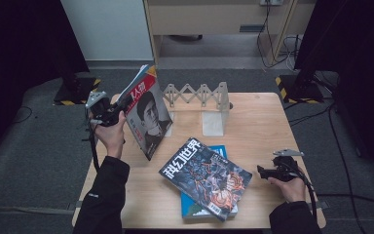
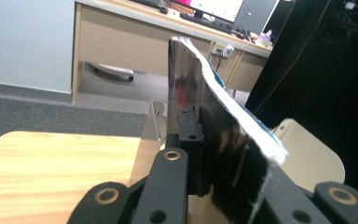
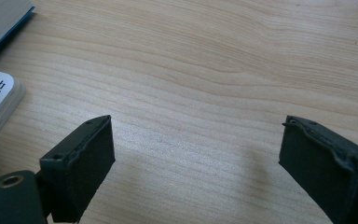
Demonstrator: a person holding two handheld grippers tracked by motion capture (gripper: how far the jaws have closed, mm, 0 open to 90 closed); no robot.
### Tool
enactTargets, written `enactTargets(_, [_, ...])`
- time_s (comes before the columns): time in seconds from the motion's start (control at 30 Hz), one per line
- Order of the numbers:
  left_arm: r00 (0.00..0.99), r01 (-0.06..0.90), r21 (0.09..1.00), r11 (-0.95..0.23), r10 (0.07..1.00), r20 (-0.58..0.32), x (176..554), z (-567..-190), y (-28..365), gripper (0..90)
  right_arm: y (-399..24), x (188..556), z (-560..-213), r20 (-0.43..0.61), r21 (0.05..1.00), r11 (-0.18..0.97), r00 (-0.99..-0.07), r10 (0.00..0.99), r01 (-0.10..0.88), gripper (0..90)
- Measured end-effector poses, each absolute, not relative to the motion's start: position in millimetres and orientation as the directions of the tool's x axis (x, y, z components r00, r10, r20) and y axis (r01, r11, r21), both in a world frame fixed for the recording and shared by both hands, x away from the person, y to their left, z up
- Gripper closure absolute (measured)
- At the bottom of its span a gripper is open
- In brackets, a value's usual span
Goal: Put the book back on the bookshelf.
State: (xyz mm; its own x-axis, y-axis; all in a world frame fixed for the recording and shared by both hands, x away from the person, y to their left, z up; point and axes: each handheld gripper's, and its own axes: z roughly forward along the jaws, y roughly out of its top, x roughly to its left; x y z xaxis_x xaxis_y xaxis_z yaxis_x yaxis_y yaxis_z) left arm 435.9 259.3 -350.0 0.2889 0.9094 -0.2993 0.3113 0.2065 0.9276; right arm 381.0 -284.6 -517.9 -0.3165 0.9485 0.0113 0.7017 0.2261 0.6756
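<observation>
Wooden surface (image 1: 253, 122), light grain, seen from above. Portrait magazine (image 1: 146, 114) held tilted above the surface's left part, lower corner near the wood, spine edge toward the left hand-held gripper (image 1: 108, 116), whose jaws are pressed together pinching that edge (image 2: 186, 140). Stack of two books (image 1: 207, 180) lies flat at centre front, dark sci-fi magazine on top of a blue one. Grey accordion rack (image 1: 199, 95) stands at the back. Right hand-held gripper (image 1: 265, 171) rests low at right front, jaws spread, bare wood between them (image 3: 196, 154).
</observation>
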Motion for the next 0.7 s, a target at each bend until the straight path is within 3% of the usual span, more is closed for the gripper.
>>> enactTargets(0.3, [0.301,0.411,0.899,0.152,0.908,-0.291,421.5,-348.5,271.0,83.0,-284.3,380.7,-517.7,0.013,0.674,0.227,-0.318,0.948,0.704,10.3])
enactTargets(0.6, [0.318,0.482,0.872,0.084,0.911,-0.263,435.7,-326.6,270.5,78.2,-283.9,380.7,-517.9,0.019,0.669,0.225,-0.32,0.947,0.708,10.3])
enactTargets(0.7, [0.312,0.545,0.837,0.042,0.917,-0.25,446.3,-320.2,267.1,77.6,-283.9,380.8,-517.9,0.022,0.668,0.225,-0.321,0.947,0.709,10.3])
